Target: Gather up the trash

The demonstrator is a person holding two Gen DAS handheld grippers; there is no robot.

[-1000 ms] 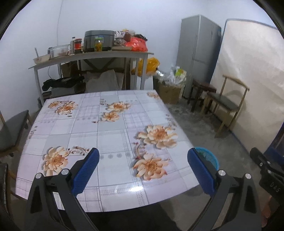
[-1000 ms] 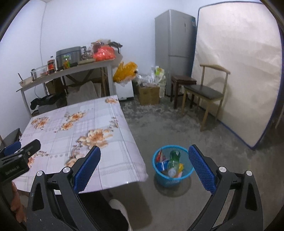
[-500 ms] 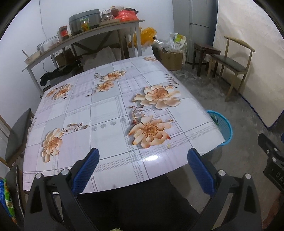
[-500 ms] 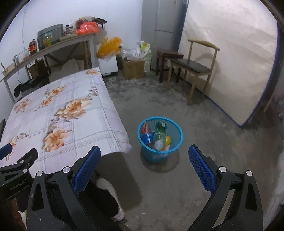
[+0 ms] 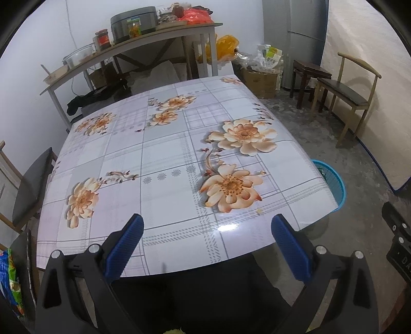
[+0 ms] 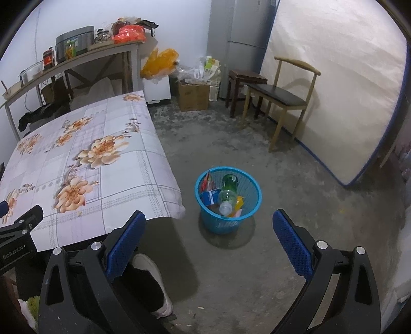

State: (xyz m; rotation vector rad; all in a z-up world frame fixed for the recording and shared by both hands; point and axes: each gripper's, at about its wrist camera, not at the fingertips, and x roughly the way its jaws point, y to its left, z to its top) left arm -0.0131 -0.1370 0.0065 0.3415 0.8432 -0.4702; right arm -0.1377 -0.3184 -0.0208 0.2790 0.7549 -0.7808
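A blue mesh trash basket (image 6: 205,205) stands on the concrete floor right of the table, holding a green bottle (image 6: 228,183), a clear bottle and several wrappers. In the left wrist view only its rim (image 5: 334,177) shows past the table edge. My right gripper (image 6: 209,237) is open above the floor, just in front of the basket, with nothing between its blue pads. My left gripper (image 5: 208,241) is open over the near edge of the flowered tablecloth (image 5: 167,159), also holding nothing. No loose trash shows on the tablecloth.
A wooden chair (image 6: 285,95) and a dark stool (image 6: 244,79) stand by a mattress (image 6: 334,77) leaning on the right wall. A cluttered shelf table (image 5: 133,43), cardboard box (image 6: 194,95) and fridge (image 6: 239,23) line the back. A person's white shoe (image 6: 154,280) is under the table.
Both views have tilted down and come closer to the table and basket. Both grippers stay open and hold nothing.
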